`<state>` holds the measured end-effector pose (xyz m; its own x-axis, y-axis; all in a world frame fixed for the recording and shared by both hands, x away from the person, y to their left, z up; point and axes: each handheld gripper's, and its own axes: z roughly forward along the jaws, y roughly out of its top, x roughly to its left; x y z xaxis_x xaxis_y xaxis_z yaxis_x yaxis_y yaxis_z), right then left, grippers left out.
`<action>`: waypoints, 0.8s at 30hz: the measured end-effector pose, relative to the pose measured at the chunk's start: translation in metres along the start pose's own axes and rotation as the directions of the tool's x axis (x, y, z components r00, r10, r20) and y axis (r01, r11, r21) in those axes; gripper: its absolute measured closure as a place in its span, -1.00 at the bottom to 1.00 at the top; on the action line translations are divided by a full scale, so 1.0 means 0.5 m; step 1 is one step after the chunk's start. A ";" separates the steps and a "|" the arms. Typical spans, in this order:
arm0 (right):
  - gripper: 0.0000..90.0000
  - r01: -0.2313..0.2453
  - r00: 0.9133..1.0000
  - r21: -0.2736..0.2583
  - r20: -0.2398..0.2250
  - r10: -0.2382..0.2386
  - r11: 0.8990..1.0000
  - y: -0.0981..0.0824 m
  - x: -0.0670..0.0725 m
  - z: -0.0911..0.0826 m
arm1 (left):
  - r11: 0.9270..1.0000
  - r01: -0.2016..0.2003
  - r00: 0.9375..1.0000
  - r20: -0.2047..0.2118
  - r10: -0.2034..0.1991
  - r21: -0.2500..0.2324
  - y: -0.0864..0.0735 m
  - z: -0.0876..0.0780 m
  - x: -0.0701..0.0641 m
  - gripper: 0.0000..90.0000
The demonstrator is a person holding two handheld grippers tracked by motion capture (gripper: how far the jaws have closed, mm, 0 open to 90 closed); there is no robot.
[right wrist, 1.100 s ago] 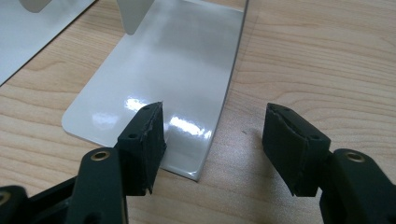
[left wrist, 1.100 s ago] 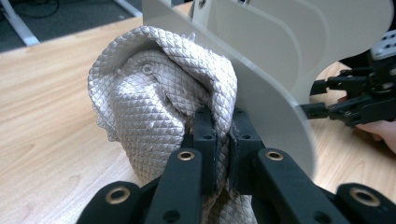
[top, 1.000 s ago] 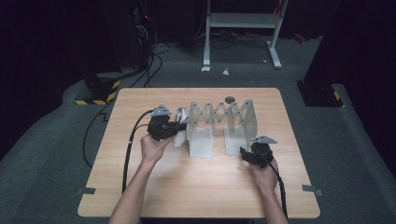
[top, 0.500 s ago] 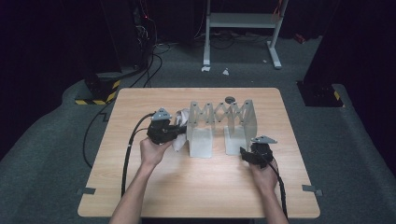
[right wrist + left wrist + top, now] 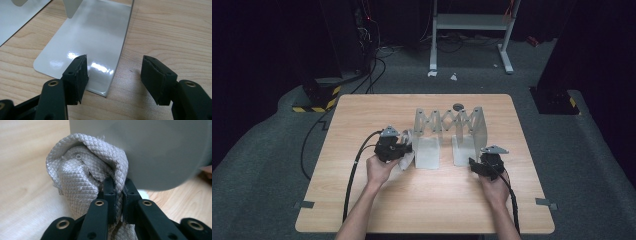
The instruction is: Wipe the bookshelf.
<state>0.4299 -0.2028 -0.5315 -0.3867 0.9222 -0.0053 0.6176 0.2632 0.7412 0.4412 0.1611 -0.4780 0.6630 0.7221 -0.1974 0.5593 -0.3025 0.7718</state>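
A grey quilted cloth (image 5: pixel 82 167) hangs bunched in my left gripper (image 5: pixel 119 187), whose jaws are shut on a fold of it. In the high view that left gripper (image 5: pixel 404 150) holds the cloth (image 5: pixel 407 161) low beside the left foot of a grey metal accordion rack (image 5: pixel 449 122). The rack's grey plate (image 5: pixel 162 152) stands close behind the cloth. My right gripper (image 5: pixel 473 164) rests near the rack's right foot. In its own view the right gripper (image 5: pixel 115 75) is open, its jaws either side of the glossy foot plate's (image 5: pixel 92 37) near corner, gripping nothing.
A small dark round object (image 5: pixel 458 106) lies on the wooden table (image 5: pixel 362 115) behind the rack. A black cable (image 5: pixel 354 170) trails from the left gripper to the front edge. Grey tape tabs (image 5: pixel 306 204) mark the front corners. A white metal stand (image 5: pixel 472 22) is on the floor beyond.
My left gripper has sunk toward the table with the cloth, which now sits beside the rack's left foot. The right gripper has not moved.
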 end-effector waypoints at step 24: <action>-0.15 0.005 1.000 0.000 -0.004 -0.005 1.000 0.000 0.000 0.000 | 0.999 0.041 0.999 0.026 -0.041 -0.015 -0.010 -0.008 -0.004 0.85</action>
<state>0.4296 -0.2027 -0.5316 -0.3921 0.9199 -0.0062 0.6156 0.2674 0.7413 0.4352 0.1638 -0.4793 0.6524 0.7173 -0.2448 0.5787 -0.2628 0.7721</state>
